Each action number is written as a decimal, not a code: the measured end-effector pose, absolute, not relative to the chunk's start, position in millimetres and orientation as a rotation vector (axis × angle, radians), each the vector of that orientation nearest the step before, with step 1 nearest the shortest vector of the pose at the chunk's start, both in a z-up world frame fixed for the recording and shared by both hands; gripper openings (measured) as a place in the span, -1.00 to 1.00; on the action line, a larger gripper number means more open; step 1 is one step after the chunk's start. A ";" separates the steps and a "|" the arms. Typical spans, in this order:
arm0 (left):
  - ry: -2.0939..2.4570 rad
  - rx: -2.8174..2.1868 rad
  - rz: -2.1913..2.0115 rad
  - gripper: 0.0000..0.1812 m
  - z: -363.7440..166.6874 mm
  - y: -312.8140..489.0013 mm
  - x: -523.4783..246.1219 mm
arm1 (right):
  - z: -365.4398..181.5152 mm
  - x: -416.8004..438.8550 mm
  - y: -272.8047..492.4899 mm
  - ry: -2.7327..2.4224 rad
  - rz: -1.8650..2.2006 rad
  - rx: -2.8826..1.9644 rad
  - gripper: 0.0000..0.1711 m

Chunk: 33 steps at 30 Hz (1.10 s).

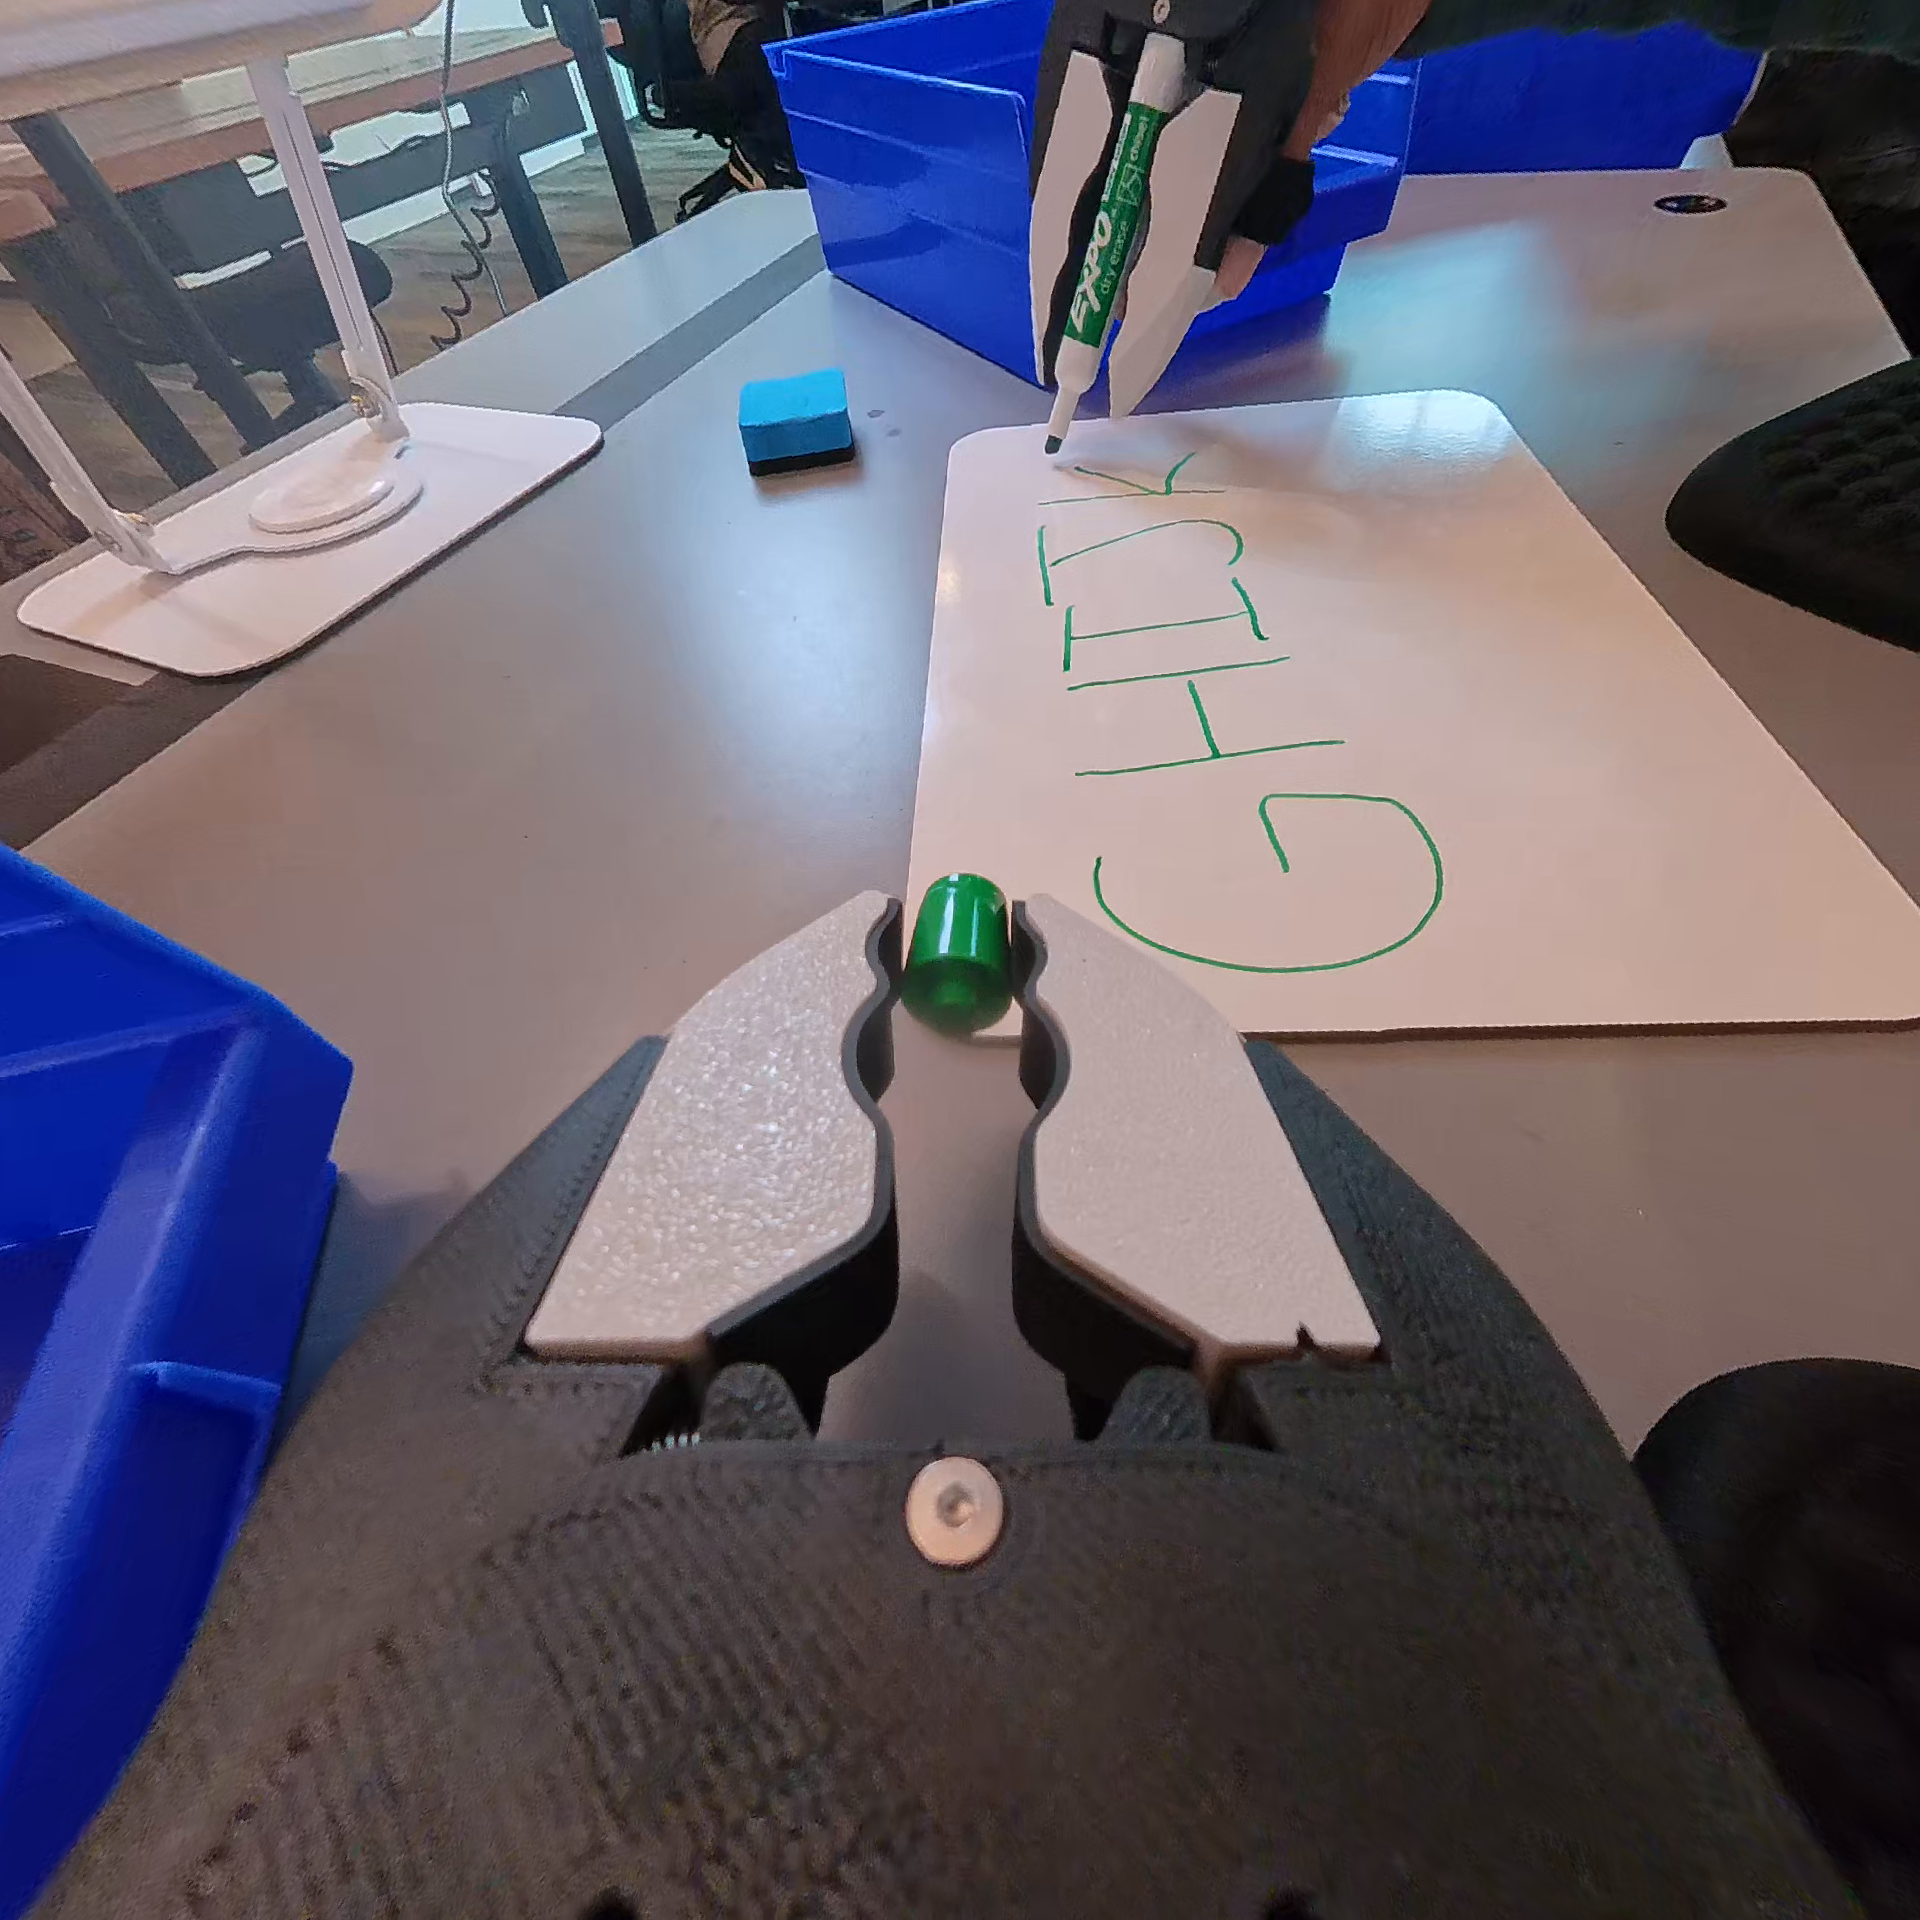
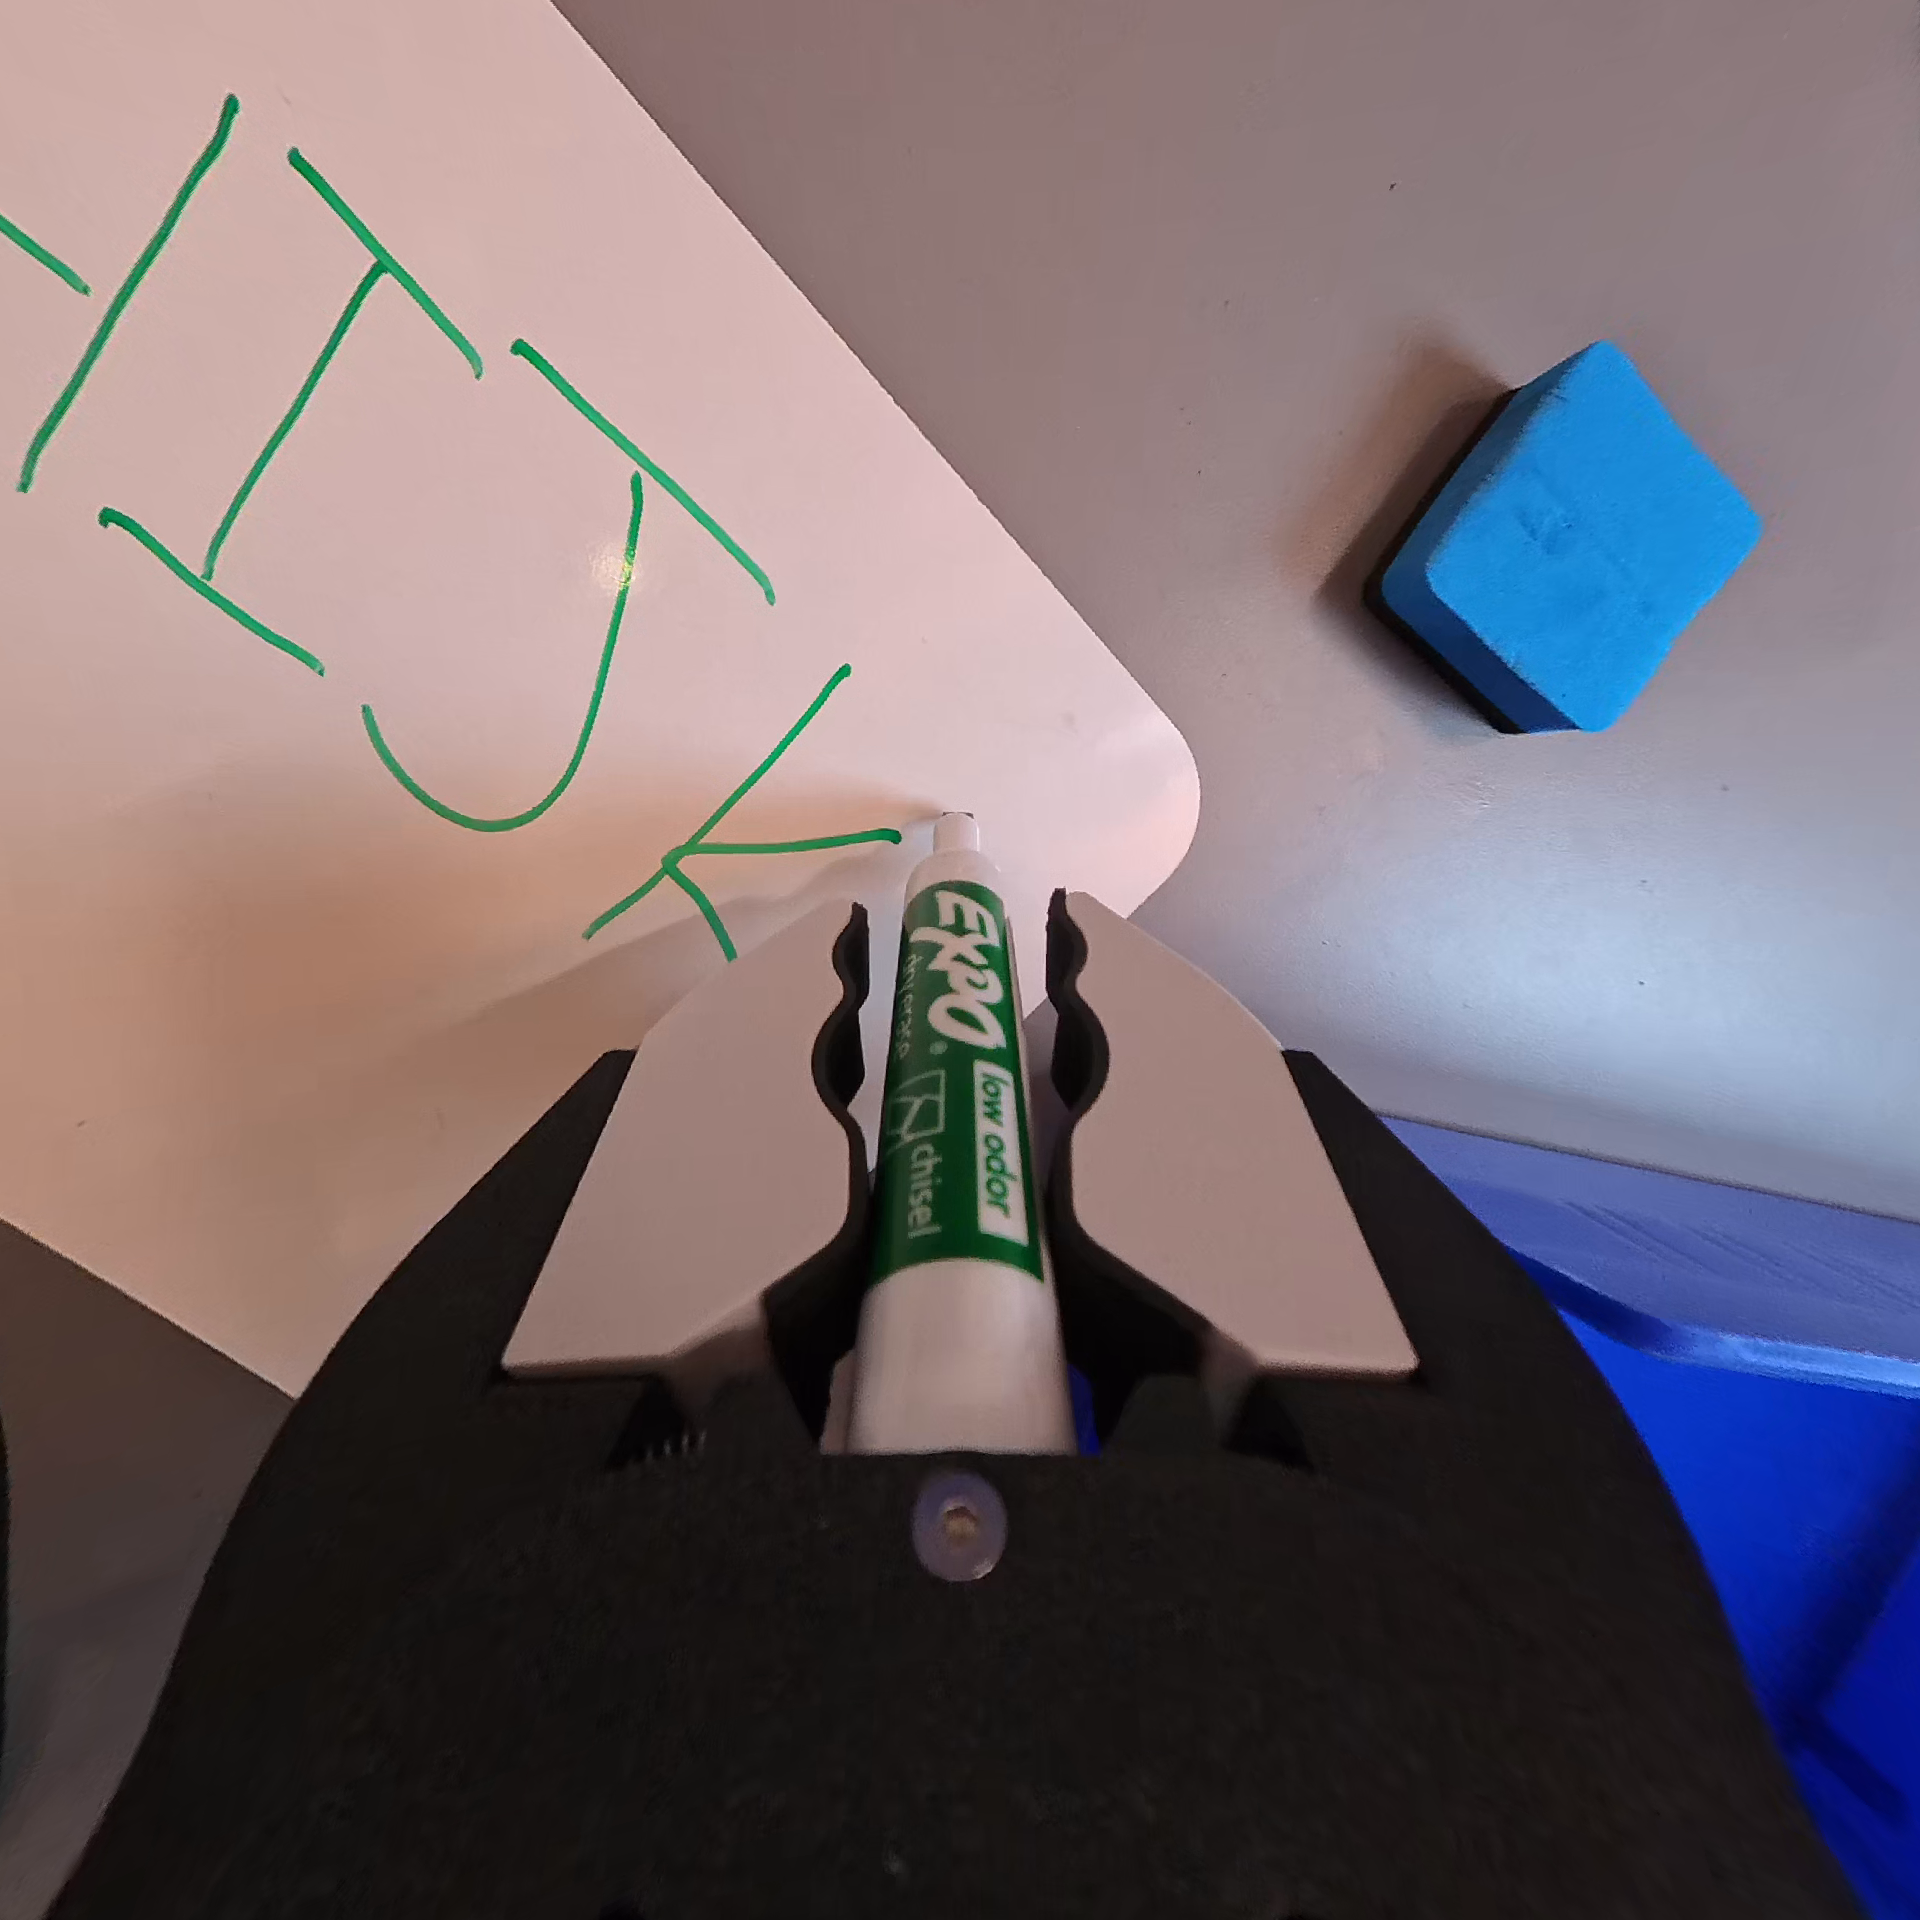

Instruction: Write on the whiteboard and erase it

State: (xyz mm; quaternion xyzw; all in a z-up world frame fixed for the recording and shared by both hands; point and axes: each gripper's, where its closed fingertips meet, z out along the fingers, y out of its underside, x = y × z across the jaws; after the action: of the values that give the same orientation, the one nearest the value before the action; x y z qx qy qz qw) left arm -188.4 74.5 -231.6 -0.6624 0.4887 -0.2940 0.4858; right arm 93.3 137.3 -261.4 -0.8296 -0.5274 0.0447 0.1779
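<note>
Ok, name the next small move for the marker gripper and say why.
Probably lift the marker off the whiteboard: its tip sits at the end of the last green stroke near the board's corner, little room remains, and the eraser lies unused beside it.

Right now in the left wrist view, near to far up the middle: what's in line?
Left tongs → green cap → whiteboard with green writing → marker in the right tongs → blue bin.

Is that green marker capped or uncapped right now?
Uncapped. The marker in the right tool has its bare tip on the whiteboard, while the green cap sits apart between the left tool's fingers.
</note>
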 end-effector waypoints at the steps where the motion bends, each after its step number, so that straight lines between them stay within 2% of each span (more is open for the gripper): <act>1: 1.188 -1.612 -0.716 -0.78 -231.5 74.7 -188.5 | -261.8 93.4 137.1 -1.494 0.125 -2.347 -0.61; 17: 1.189 -1.615 -0.718 -0.78 -231.6 75.5 -188.3 | -265.6 95.2 134.6 -1.501 0.132 -2.363 -0.61; 33: 1.197 -1.614 -0.708 -0.78 -232.4 76.3 -187.1 | -265.3 114.4 86.0 -1.521 0.134 -2.410 -0.61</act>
State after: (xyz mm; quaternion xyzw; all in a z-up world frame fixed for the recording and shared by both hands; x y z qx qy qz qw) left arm -187.1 76.3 -232.4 -0.6627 0.4916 -0.2909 0.4842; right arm 114.4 86.0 -265.3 -0.8360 -0.5275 0.0465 0.1438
